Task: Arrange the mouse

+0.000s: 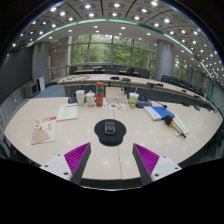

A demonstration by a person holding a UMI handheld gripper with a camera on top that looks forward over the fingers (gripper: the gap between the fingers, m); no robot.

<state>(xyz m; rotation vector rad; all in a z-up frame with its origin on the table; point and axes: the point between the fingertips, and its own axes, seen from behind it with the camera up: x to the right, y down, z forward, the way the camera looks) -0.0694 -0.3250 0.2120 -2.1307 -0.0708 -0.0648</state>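
A dark mouse (110, 127) sits on a round black mouse pad (110, 132) on the pale table (70, 135). It lies ahead of my fingers, centred between them and some way beyond their tips. My gripper (112, 158) is open, with the magenta pads (76, 154) spread wide and nothing between them. It hovers over the table's near part.
Beyond the mouse stand a white cup (80, 97), an orange bottle (100, 95) and another cup (133, 99). Papers (44, 130) lie to the left, a blue book and pens (160, 114) to the right. Desks and chairs fill the room behind.
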